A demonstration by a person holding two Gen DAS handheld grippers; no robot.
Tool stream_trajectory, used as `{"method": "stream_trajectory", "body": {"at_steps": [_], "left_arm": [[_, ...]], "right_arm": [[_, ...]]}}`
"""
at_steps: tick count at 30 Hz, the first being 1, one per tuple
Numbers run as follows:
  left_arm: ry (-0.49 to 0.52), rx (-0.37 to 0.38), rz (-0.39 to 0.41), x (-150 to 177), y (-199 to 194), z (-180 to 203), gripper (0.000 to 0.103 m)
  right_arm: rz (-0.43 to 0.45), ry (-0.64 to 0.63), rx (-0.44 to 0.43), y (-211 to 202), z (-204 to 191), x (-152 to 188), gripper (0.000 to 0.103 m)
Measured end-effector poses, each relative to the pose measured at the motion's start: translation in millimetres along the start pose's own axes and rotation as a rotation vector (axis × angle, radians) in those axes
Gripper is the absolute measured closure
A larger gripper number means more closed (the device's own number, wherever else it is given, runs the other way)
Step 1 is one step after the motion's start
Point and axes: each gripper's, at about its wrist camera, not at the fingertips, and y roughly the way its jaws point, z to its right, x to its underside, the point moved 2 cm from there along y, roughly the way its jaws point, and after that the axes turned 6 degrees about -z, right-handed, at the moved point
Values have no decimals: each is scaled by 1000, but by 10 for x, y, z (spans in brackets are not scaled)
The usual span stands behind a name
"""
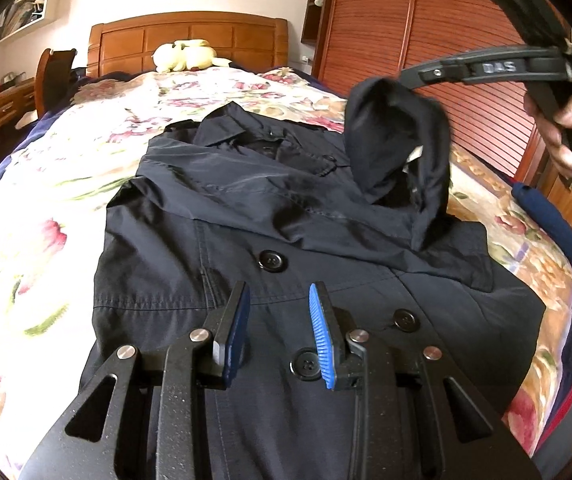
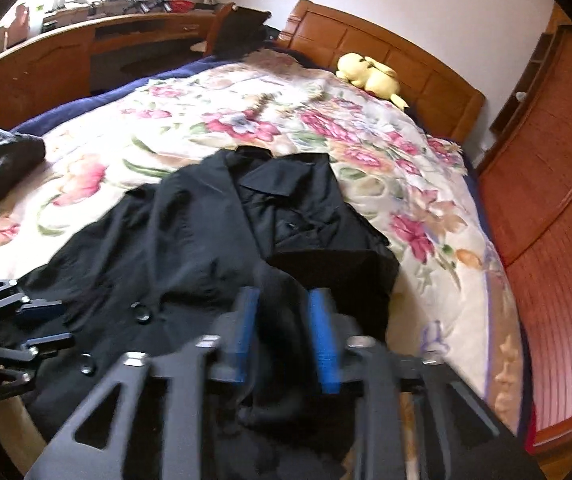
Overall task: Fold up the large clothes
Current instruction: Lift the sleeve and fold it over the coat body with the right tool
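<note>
A floral bed (image 1: pixel 46 184) carries the black coat (image 1: pixel 214 208), lying flat with one sleeve (image 1: pixel 402 152) lifted. The left gripper (image 1: pixel 280 328) hovers over it, jaws apart, empty. The right gripper (image 2: pixel 282 332) has jaws parted around the sleeve

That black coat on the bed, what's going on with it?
A person is folding a dark coat laid buttons-up on a floral bedspread, using a handheld gripper in each hand. The right gripper has one sleeve lifted over the coat's front; its fingers stand apart with the cloth between them, apparently not pinched. The left gripper hovers open and empty above the buttons near the hem. The fold is not yet laid flat.
</note>
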Motion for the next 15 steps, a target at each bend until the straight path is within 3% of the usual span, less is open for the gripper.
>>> {"method": "stream_trajectory", "body": {"at_steps": [1,4,9,15], "left_arm": [[-1,-1,0,1,1,-8,71],[-3,-2,-1,9,-3,-15,71],[-1,-6,-2,21,-2,-11,71],[-8,-15,-4,37,-4,-61,71]], "right_arm": [[7,2,-13,-14,59,-3,48],[38,15,-37,-65,181,18,42],[18,56,-31,132,216,333,39],[-71,202,-109,708,406,662,39]]}}
